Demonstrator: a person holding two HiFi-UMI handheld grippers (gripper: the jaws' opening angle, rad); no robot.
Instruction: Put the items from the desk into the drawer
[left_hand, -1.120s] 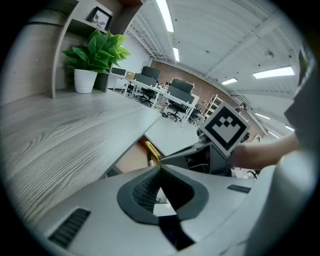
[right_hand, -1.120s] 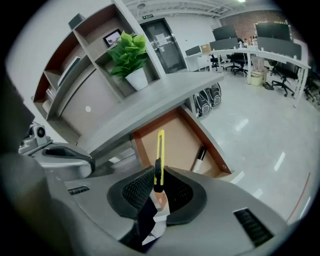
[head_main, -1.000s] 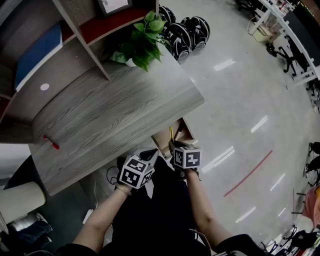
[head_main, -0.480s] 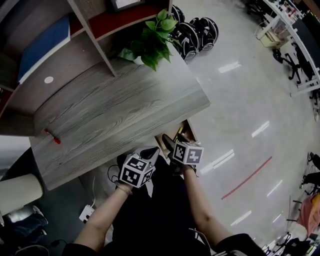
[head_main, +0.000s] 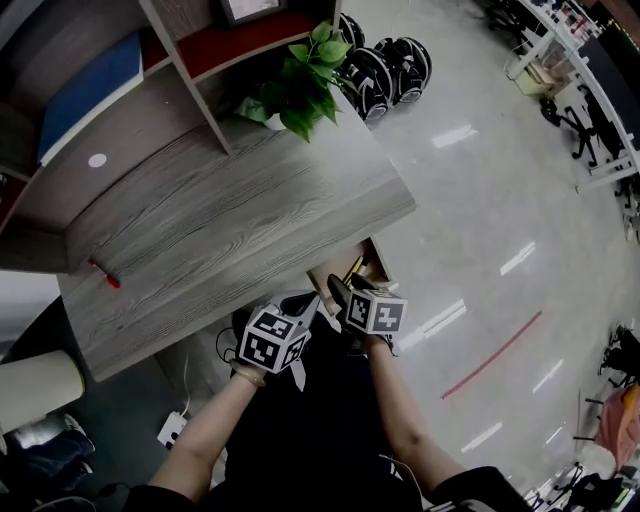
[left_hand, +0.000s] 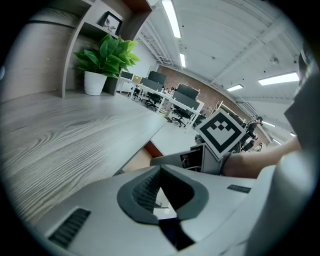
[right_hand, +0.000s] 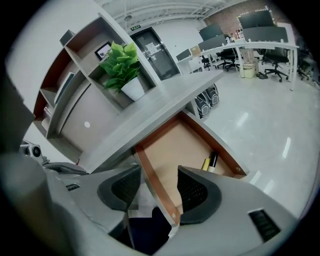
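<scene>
Under the grey wooden desk (head_main: 230, 220) an open drawer (head_main: 372, 262) (right_hand: 175, 145) holds a yellow-and-black marker (right_hand: 210, 162) (head_main: 352, 268). My right gripper (head_main: 340, 290) (right_hand: 157, 187) is open, with one jaw on each side of the drawer's front wall, which stands in the gap. My left gripper (head_main: 300, 303) (left_hand: 160, 170) is shut on nothing, just left of the right one and below the desk's front edge. A small red pen (head_main: 103, 273) lies on the desk's far left.
A potted plant (head_main: 300, 80) (left_hand: 102, 57) stands at the desk's back right against a shelf unit (head_main: 150, 60). Black wheeled boards (head_main: 385, 60) sit on the shiny floor beyond. A power strip (head_main: 172, 425) lies on the floor at lower left.
The head view has shifted a little. Both grippers stay at the drawer's front, with the right one slightly nearer to it.
</scene>
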